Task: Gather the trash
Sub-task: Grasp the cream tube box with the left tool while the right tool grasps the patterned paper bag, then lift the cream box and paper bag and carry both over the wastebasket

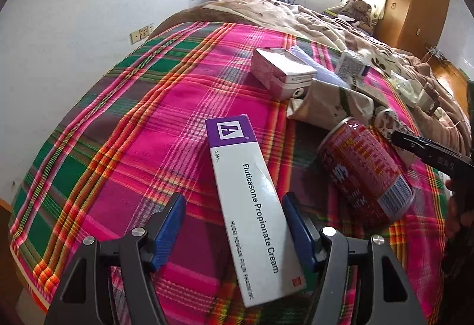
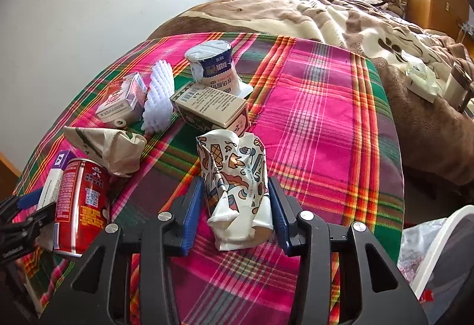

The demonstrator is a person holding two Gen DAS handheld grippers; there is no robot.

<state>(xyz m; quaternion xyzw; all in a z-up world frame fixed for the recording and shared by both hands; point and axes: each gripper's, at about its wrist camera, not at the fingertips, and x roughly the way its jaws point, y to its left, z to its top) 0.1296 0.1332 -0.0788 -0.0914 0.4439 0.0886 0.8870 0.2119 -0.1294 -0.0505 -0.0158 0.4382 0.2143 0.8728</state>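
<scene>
A white and purple cream box (image 1: 251,191) lies on the plaid bed sheet (image 1: 133,123) between the fingers of my left gripper (image 1: 232,218). It is open: the box rests near the right finger, with a clear gap to the left one. Beside the box a red drink can (image 1: 364,171) lies on its side. My right gripper (image 2: 235,203) is shut on a crumpled patterned paper cup (image 2: 234,174), both blue pads against its sides. The can (image 2: 80,203) and box (image 2: 51,185) also show at the right wrist view's left edge.
Further back on the sheet lie a crumpled paper bag (image 2: 109,147), a small pink carton (image 2: 121,102), white foam netting (image 2: 158,97), a beige carton (image 2: 213,108) and a yogurt cup (image 2: 213,64). A white bin with a plastic liner (image 2: 438,251) stands at lower right. A brown blanket (image 2: 326,17) covers the bed's far side.
</scene>
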